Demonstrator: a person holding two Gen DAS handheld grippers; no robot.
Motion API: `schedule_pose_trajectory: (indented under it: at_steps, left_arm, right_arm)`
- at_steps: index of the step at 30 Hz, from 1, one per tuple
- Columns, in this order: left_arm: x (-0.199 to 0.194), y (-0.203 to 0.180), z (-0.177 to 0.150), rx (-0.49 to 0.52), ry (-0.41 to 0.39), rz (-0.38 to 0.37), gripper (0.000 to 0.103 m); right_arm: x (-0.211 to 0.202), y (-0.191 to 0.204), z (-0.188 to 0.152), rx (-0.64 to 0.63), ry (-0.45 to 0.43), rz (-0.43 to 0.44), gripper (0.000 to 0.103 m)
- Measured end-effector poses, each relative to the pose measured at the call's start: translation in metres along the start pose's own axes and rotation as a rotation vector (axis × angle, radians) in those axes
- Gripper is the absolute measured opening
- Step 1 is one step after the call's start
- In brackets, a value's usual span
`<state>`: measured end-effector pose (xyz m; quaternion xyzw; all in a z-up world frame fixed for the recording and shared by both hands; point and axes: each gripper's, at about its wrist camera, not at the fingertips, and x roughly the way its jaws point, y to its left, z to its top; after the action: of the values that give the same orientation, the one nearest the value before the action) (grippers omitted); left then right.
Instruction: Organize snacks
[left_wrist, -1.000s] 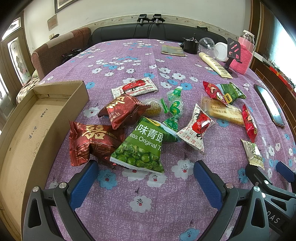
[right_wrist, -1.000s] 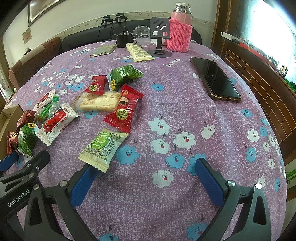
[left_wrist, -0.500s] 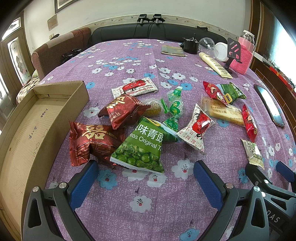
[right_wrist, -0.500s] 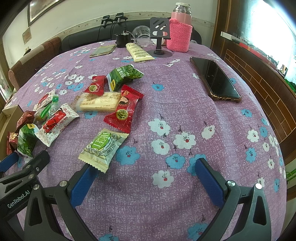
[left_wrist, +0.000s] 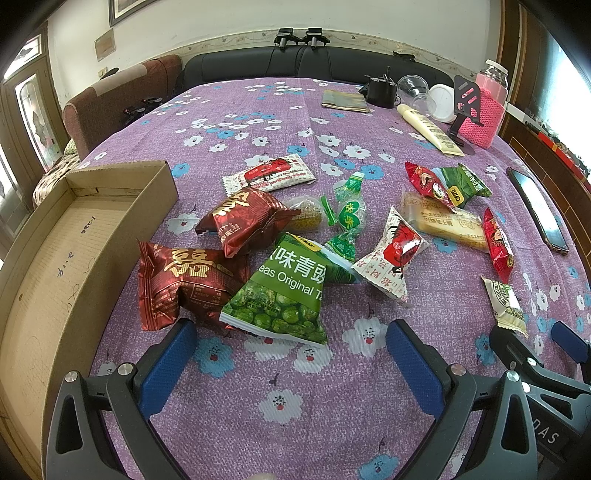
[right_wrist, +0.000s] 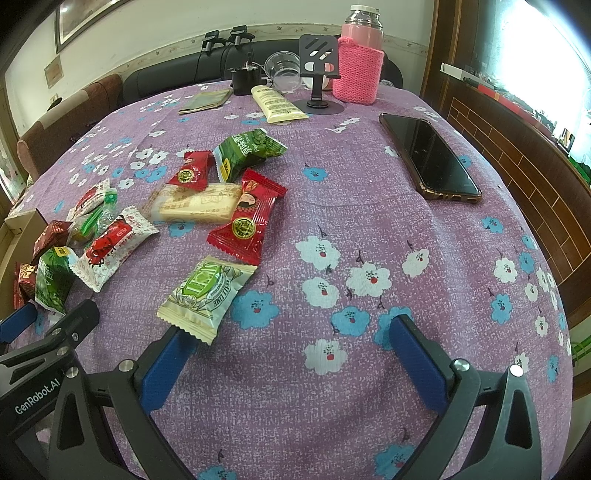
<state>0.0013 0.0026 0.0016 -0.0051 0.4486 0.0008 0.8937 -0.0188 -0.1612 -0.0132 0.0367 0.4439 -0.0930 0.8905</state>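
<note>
Both grippers low over the table (left_wrist: 258, 110), nothing held.

Left gripper (left_wrist: 291, 356): jaws wide, empty. Pea bag (left_wrist: 286, 295) straight ahead, just beyond the fingertips, its bottom seam nearest and roughly centred in the gap. Long axis running away from the claw, top end tucked among the green candies (left_wrist: 349, 218). Dark red bag (left_wrist: 184, 280) just left of it, edge touching or slightly overlapped by the pea bag; left fingertip (left_wrist: 173, 354) close to that bag's lower corner. Second dark red bag (left_wrist: 245, 219) farther back.

Box (left_wrist: 55, 258) on the left of the pile, open, nothing seen inside; near wall just beside the dark red bag.

Right gripper (right_wrist: 291, 352): jaws wide, empty. Lime packet (right_wrist: 207, 291) ahead and left, its lower corner touching or overlapping the left fingertip (right_wrist: 166, 358); long axis slanting up and right. Red packet (right_wrist: 247, 218) and biscuit pack (right_wrist: 199, 203) beyond it.

Judgement: sorting not yet begun, all snacks out on the cloth. Left gripper nearer both pea bag and box, so likely first pick; straight push forward to straddle the bag, closing across its width. Risk of snagging the dark red bag with the left finger.
</note>
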Motion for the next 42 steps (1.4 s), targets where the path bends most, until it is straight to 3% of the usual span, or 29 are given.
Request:
schedule_pose_trajectory:
  at_steps: [15, 19, 26, 27, 30, 31, 34, 37, 42]
  left_arm:
    - [0.003, -0.003, -0.001, -0.004, 0.002, 0.005, 0.103]
    - [-0.002, 0.0, -0.002, -0.021, 0.038, 0.019, 0.103]
    - [-0.009, -0.002, -0.009, 0.085, 0.076, -0.056, 0.103]
    - [-0.012, -0.002, -0.011, 0.104, 0.082, -0.073, 0.101]
    - [-0.031, 0.005, -0.016, 0.086, 0.067, -0.162, 0.078]
    - [-0.039, 0.008, -0.017, 0.078, 0.058, -0.199, 0.078]
    - [-0.085, 0.022, -0.017, 0.088, -0.074, -0.255, 0.078]
    - [-0.146, 0.051, -0.011, 0.101, -0.259, -0.238, 0.078]
    - [-0.245, 0.119, 0.012, 0.062, -0.546, -0.105, 0.081]
  right_arm:
    - [0.0, 0.0, 0.0, 0.001, 0.0, 0.001, 0.103]
    - [0.0, 0.0, 0.0, 0.0, 0.0, 0.0, 0.103]
    - [0.0, 0.0, 0.0, 0.0, 0.0, 0.0, 0.103]
    - [0.0, 0.0, 0.0, 0.0, 0.0, 0.0, 0.103]
    - [0.0, 0.0, 0.0, 0.0, 0.0, 0.0, 0.103]
    - [0.0, 0.0, 0.0, 0.0, 0.0, 0.0, 0.103]
    - [0.0, 0.0, 0.0, 0.0, 0.0, 0.0, 0.103]
    - [0.0, 0.0, 0.0, 0.0, 0.001, 0.0, 0.103]
    - [0.002, 0.001, 0.004, 0.003, 0.055, -0.003, 0.103]
